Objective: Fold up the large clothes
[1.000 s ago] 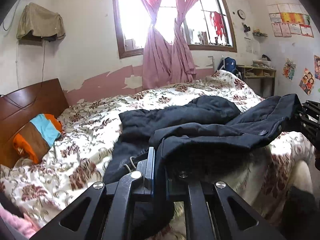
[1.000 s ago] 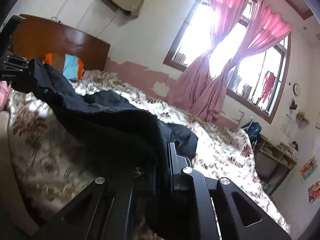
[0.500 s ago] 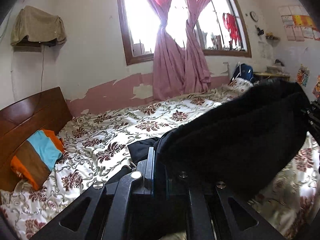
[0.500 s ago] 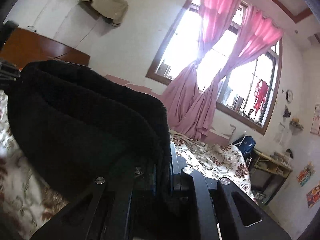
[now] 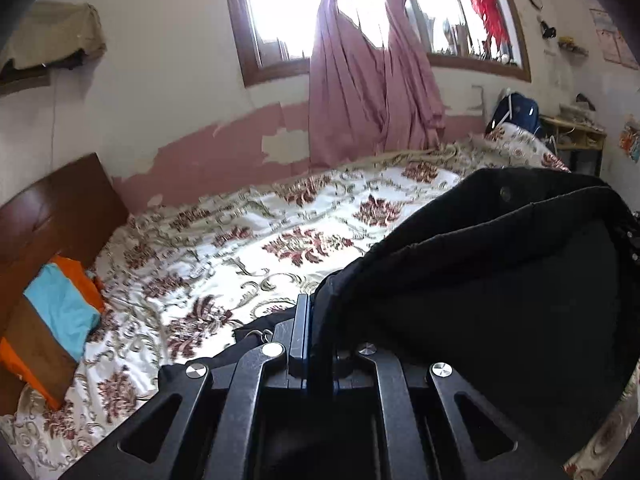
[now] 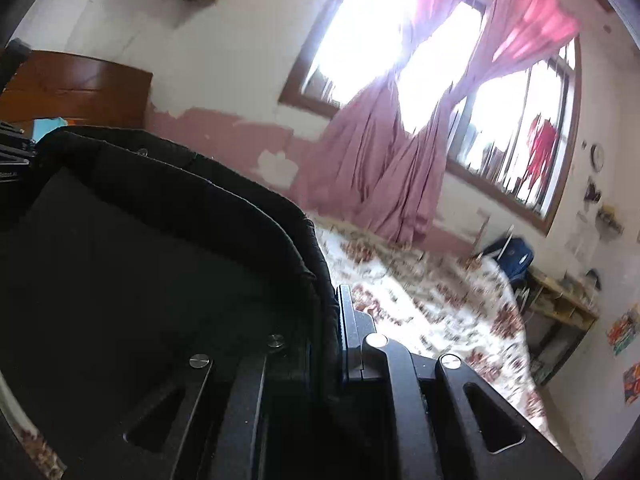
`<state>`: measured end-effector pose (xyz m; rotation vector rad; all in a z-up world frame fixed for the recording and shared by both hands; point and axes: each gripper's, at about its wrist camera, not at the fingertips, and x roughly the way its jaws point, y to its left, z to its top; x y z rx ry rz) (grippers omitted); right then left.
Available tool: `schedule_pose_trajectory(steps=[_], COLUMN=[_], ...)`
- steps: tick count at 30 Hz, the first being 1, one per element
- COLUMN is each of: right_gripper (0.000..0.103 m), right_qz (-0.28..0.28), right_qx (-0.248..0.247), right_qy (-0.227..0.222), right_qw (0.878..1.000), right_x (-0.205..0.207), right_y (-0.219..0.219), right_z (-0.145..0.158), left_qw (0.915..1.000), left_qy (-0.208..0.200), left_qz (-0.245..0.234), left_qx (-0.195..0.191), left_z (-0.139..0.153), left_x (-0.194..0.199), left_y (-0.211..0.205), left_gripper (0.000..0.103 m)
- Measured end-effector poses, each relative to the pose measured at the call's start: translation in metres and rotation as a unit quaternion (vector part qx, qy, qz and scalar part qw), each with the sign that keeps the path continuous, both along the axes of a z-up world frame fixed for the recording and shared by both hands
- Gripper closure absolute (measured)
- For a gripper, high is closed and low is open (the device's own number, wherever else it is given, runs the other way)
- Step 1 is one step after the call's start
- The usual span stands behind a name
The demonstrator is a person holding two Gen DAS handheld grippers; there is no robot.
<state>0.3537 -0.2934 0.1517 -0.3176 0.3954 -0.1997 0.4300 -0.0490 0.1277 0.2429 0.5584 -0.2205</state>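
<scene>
Jacket [image 5: 500,288], dark, padded, bulky yet limp: slung above the bed [image 5: 256,248] between left hand-held gripper [image 5: 316,320] and right hand-held gripper [image 6: 334,320], each clamped on an edge. Hem corners suit gripping best.

A home bedroom: floral-covered bed [image 5: 248,248] mid-frame, wooden headboard [image 5: 52,208] at left, pink curtains [image 5: 372,92] over the upper window, peeling pink wall

Floral bedspread [image 5: 248,240], pink curtains [image 5: 376,92], wooden headboard [image 5: 52,216], striped pillow [image 5: 52,320], blue backpack [image 5: 516,110]
</scene>
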Motion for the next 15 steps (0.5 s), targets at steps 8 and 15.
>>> schedule_pose_trajectory(steps=[8,15], right_gripper=[0.094,0.046], right_qz=[-0.017,-0.034], right_qx=[-0.006,-0.003], right_qy=[0.054,0.038], right_qw=[0.998,0.999], right_x=[0.066,0.067], right_y=[-0.011,-0.013], right_z=[-0.041,-0.036], left_qw=[0.9963,0.9802], left_qy=[0.078,0.073], left_qz=[-0.003,-0.024], left_qx=[-0.036,-0.183], left_z=[-0.053,-0.035], left_x=[0.066,0.063], left_y=[-0.003,0.035], left_gripper=[0.092,0.073])
